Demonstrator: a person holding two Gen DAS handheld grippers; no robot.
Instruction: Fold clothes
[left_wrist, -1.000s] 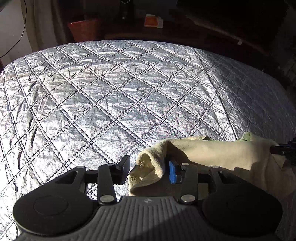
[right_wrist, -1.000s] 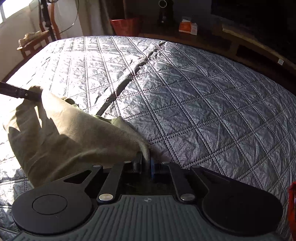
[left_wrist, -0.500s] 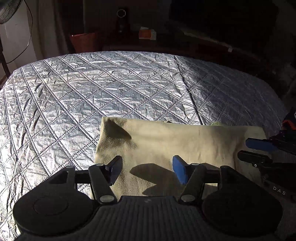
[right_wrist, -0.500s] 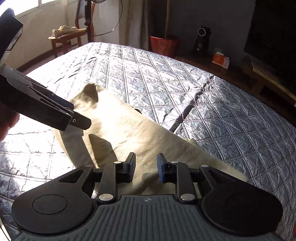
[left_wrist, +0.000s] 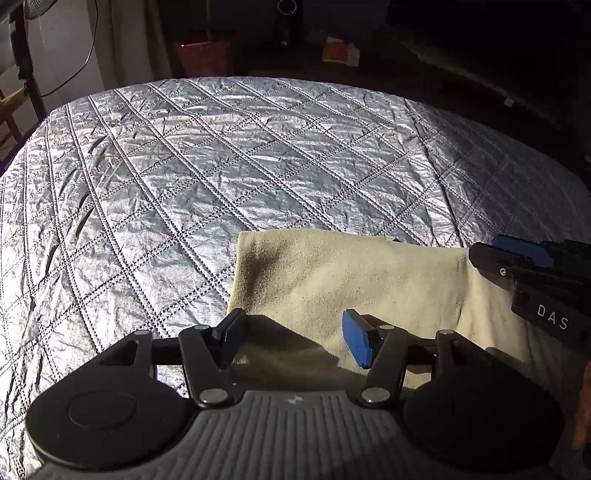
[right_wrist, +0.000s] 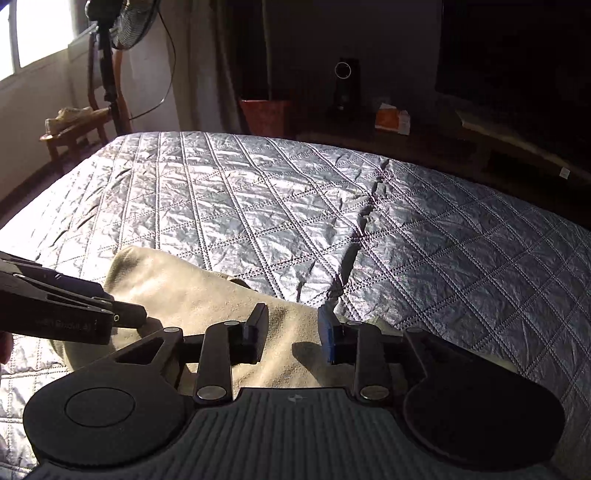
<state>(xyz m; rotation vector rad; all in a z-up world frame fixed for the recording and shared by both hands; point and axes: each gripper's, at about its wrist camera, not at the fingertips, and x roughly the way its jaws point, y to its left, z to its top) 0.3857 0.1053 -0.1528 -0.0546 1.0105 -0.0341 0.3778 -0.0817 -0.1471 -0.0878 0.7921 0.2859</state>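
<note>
I have both tools over the bed: my left gripper (left_wrist: 293, 341) has its jaws spread wide with nothing between them, and my right gripper (right_wrist: 291, 334) is likewise parted and holding nothing. The cloth (left_wrist: 354, 280), a pale beige garment, lies on the quilt (left_wrist: 221, 166) directly under and just ahead of both sets of fingers, with a straight far edge and a squared corner ahead of my left tool. From the right view it sits in a smooth slab that looks like more than one layer, though I cannot tell how many. It reads to me as soft, light and napped, something like fleece, so it should drape and sag rather than keep its shape, and the shiny quilt beneath may let it slide. If I take hold again, I would pinch at the corners or along an edge, catching every layer, since a grab in the middle would only bunch it.
</note>
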